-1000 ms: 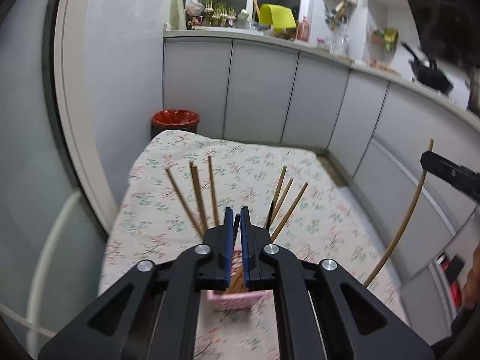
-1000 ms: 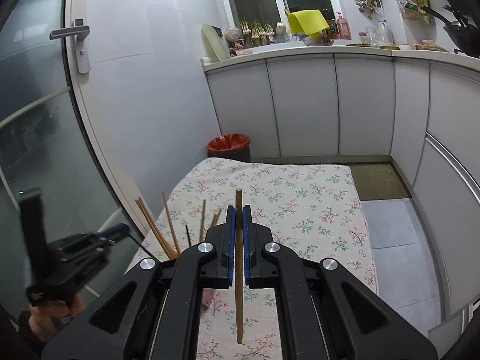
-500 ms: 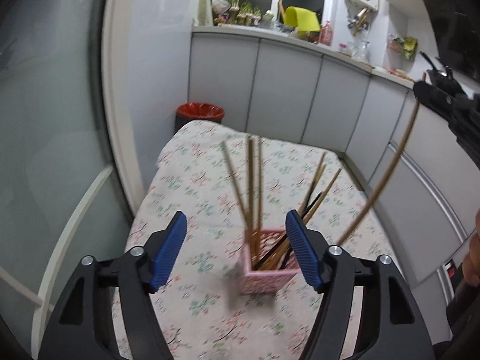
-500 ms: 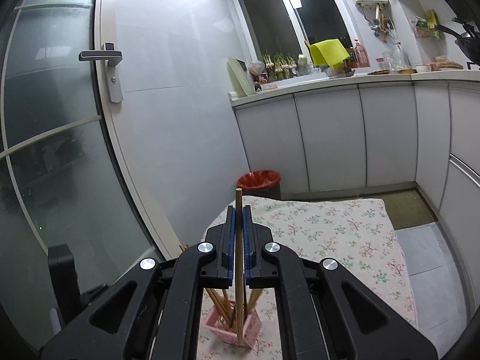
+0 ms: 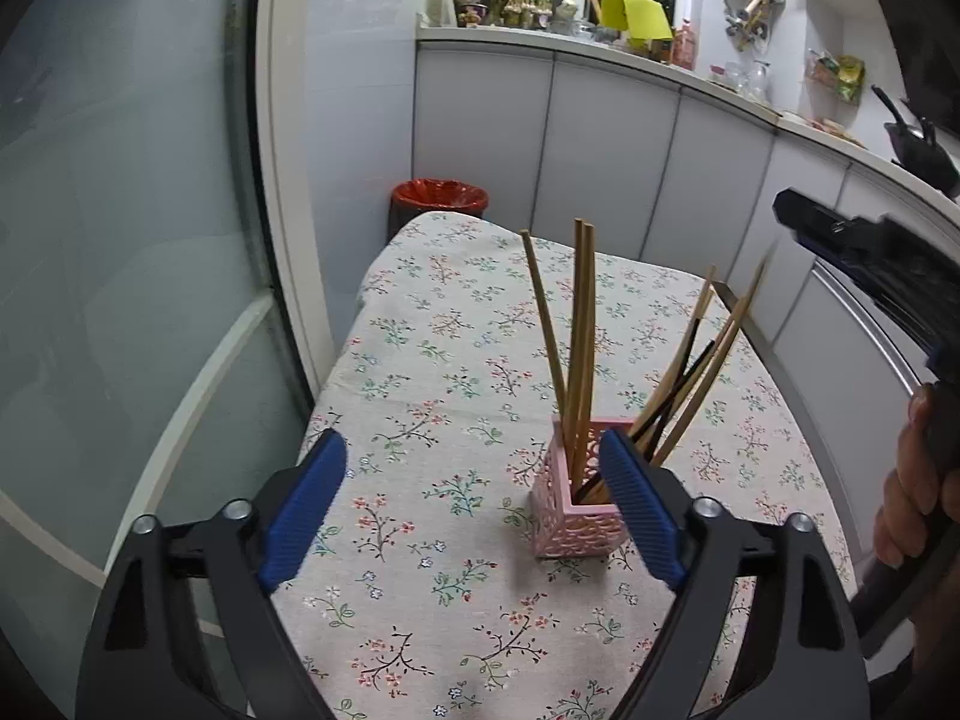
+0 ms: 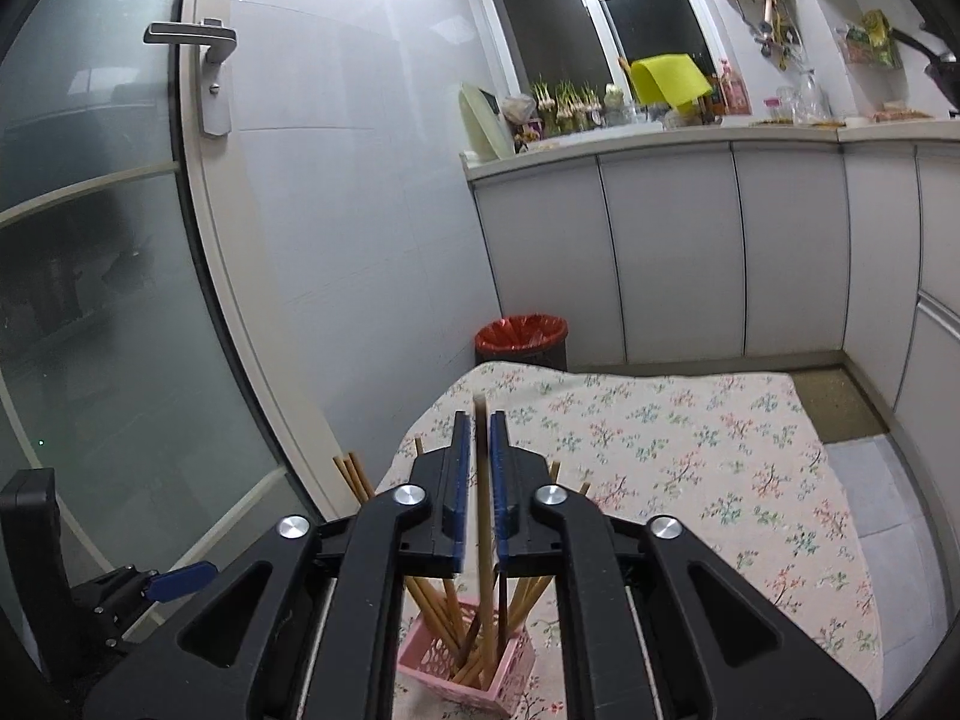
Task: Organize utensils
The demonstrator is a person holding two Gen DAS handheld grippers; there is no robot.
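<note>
A pink lattice holder stands on the floral tablecloth and holds several wooden chopsticks. It also shows in the right wrist view. My left gripper is open and empty, its blue pads either side of the holder, just in front of it. My right gripper is above the holder. A wooden chopstick stands upright between its blue pads, lower end in the holder; the pads look slightly parted around it.
The table has a floral cloth. A bin with a red bag stands beyond its far end. White cabinets run behind and to the right. A glass door is on the left.
My left gripper opened wide and drew back from the holder. My right gripper moved over the holder and lowered its chopstick into it; its pads have eased apart.
</note>
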